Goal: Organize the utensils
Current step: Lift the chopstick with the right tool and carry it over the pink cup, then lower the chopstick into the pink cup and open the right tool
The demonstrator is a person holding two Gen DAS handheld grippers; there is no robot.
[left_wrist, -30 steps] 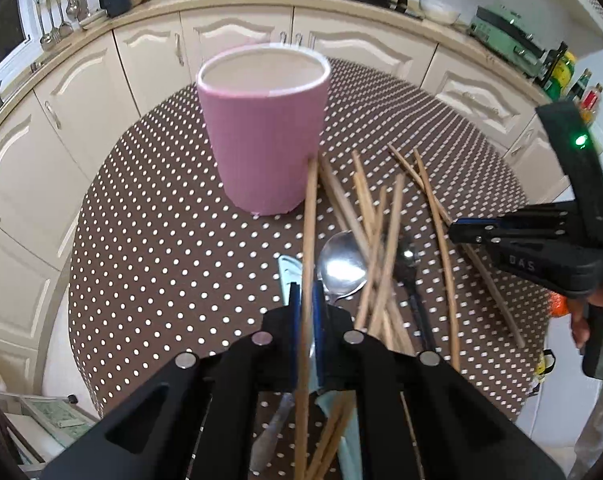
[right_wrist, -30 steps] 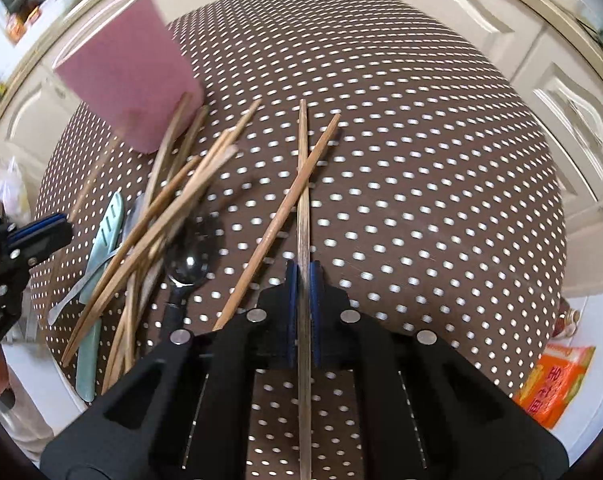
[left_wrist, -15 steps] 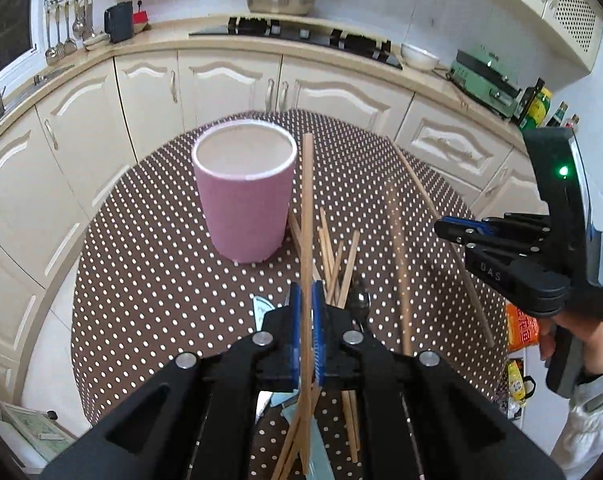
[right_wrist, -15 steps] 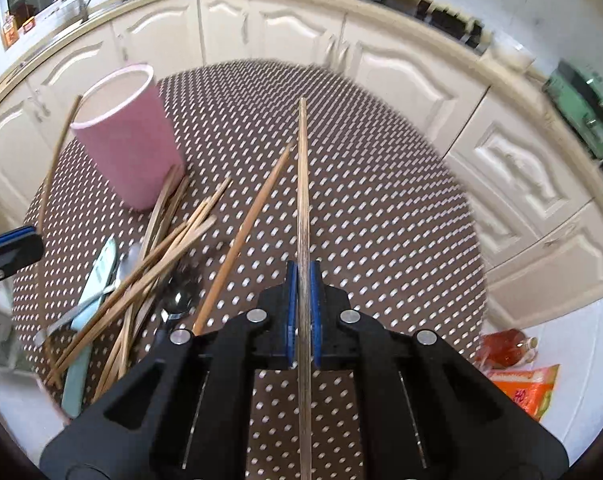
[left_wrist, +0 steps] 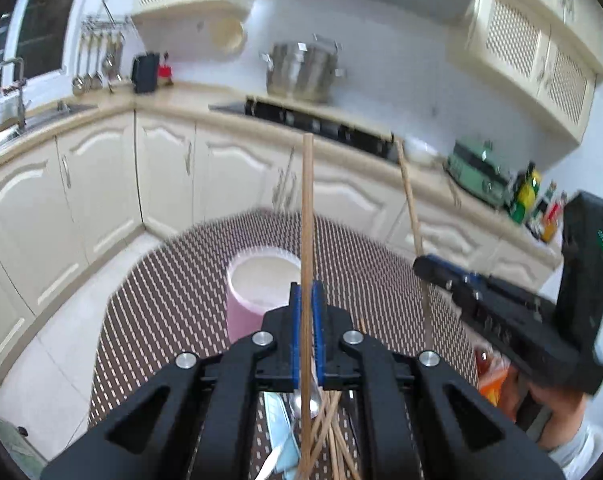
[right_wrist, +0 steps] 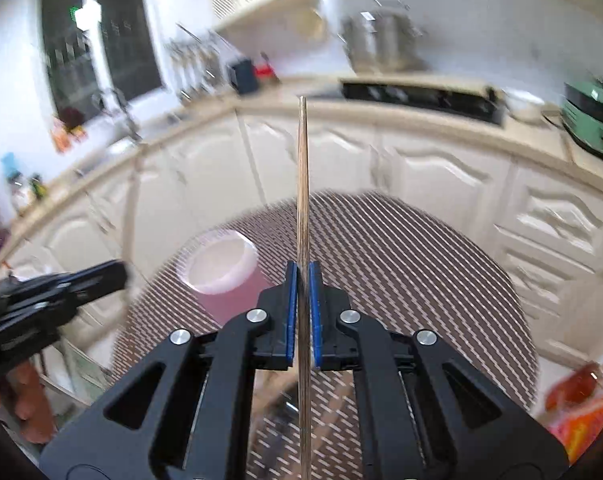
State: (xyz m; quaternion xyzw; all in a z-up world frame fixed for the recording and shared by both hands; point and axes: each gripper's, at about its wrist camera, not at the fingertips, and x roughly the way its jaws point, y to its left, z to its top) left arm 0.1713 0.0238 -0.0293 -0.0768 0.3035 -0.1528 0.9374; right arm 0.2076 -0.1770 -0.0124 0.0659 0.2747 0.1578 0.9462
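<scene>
My left gripper (left_wrist: 306, 292) is shut on a wooden chopstick (left_wrist: 307, 208) that stands up past its blue pads, high above the table. Below and ahead stands the empty pink cup (left_wrist: 257, 288) on the brown dotted tablecloth (left_wrist: 173, 296). Under the left gripper lie more chopsticks (left_wrist: 333, 432), a spoon (left_wrist: 306, 402) and a pale blue knife (left_wrist: 279, 420). My right gripper (right_wrist: 302, 272) is shut on another chopstick (right_wrist: 302, 184), also lifted; the pink cup (right_wrist: 221, 276) sits to its lower left. The right gripper (left_wrist: 421, 266) with its chopstick (left_wrist: 409, 196) shows at the right of the left wrist view.
Cream kitchen cabinets (left_wrist: 161, 176) curve round behind the round table. A steel pot (left_wrist: 301, 70) stands at the hob, a green appliance (left_wrist: 477, 176) on the counter to the right. An orange packet (right_wrist: 577, 408) lies on the floor by the table. The left gripper (right_wrist: 117, 274) shows at the left of the right wrist view.
Both grippers have risen off the table and tilted up, each carrying its chopstick. The cup and the utensil pile now look smaller and lower in both views.
</scene>
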